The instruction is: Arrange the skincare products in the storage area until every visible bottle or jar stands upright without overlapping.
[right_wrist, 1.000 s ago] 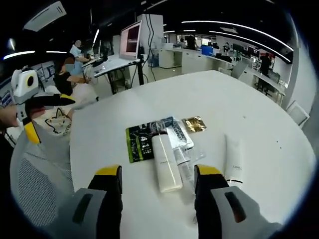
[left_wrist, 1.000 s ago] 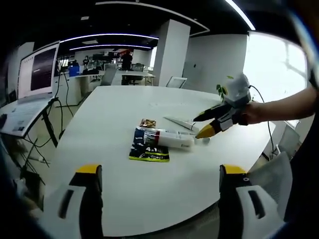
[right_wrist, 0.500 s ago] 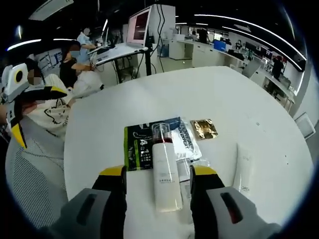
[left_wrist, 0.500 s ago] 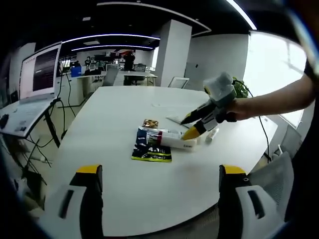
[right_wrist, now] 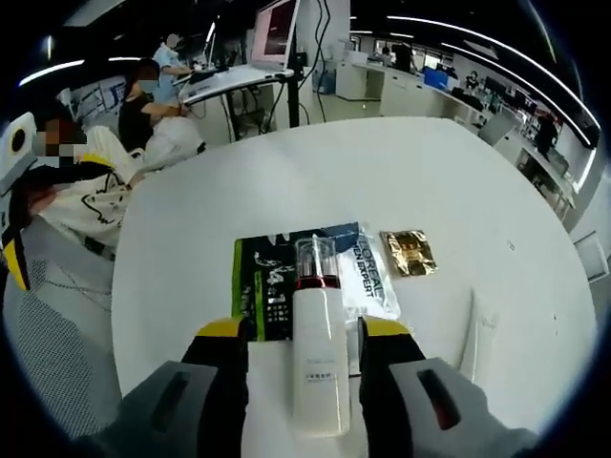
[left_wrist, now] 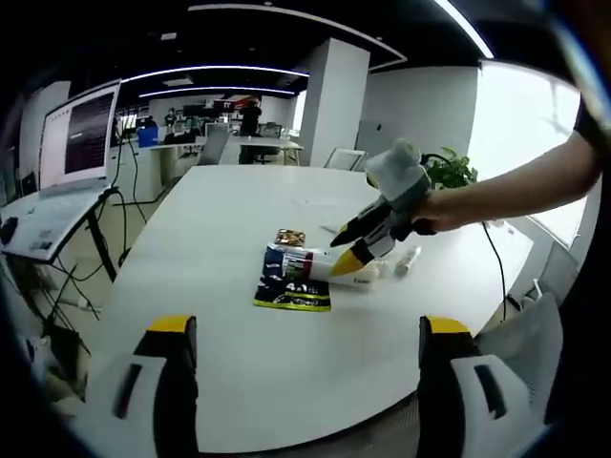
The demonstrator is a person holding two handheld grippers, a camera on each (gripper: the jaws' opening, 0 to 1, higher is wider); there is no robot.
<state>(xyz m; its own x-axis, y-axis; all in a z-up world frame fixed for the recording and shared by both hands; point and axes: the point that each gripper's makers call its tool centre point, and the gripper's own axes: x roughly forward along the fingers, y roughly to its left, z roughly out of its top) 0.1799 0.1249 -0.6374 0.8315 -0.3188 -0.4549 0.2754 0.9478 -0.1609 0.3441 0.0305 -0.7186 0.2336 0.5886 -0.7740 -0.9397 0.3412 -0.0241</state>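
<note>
A white pump bottle (right_wrist: 318, 363) with a clear cap and red ring lies flat on the white table (right_wrist: 181, 239). My right gripper (right_wrist: 303, 329) is open and straddles it, with a small gap on each side. The bottle rests partly on a dark green sachet (right_wrist: 263, 286) and a clear printed sachet (right_wrist: 374, 277). A gold sachet (right_wrist: 409, 253) and a white tube (right_wrist: 477, 334) lie to the right. In the left gripper view, the right gripper (left_wrist: 342, 248) hangs over the bottle (left_wrist: 320, 264). My left gripper (left_wrist: 307, 326) is open and holds nothing, well back from the pile.
A small clear bottle (left_wrist: 409, 258) lies beside the pile. Mesh chairs (right_wrist: 48, 353) stand at the table's near edge. Beyond the table are desks with a monitor (right_wrist: 282, 19) and seated people. Bare tabletop (left_wrist: 239, 363) surrounds the products.
The right gripper has moved forward and down over the pile, so the white bottle now lies between its jaws. The left gripper has stayed almost still.
</note>
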